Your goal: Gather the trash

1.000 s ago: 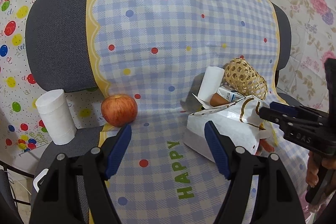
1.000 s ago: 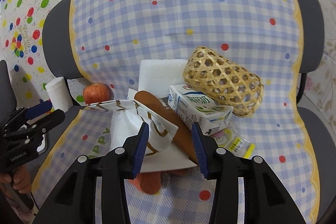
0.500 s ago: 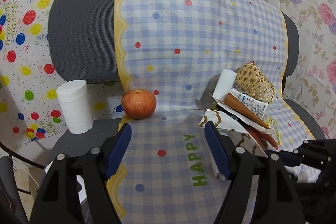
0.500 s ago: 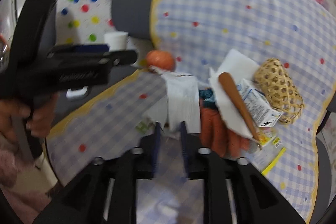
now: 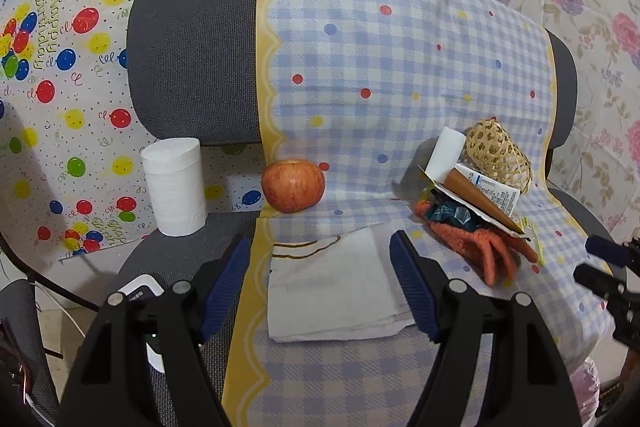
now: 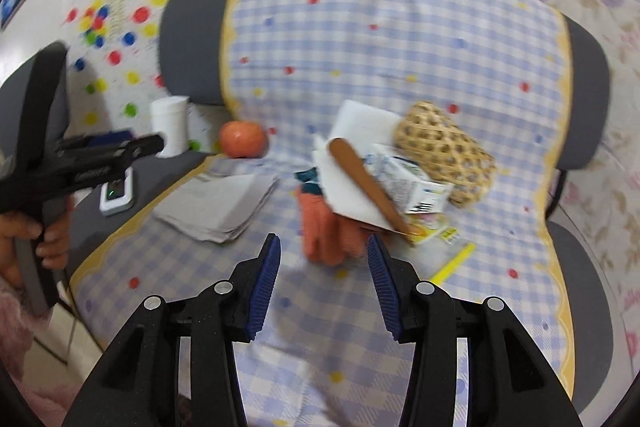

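Fingers (image 5: 412, 279) spread over 1 paper bag (image 5: 332, 291), 1 apple (image 5: 293, 185) behind

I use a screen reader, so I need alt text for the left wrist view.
The open left gripper hovers over a flat white paper bag on a checkered cloth draped over a grey chair. Behind sit an apple and a tissue roll; a trash pile lies right.

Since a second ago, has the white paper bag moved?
Yes. The paper bag left the pile by the wicker basket and now lies flat, leftward, below the apple.
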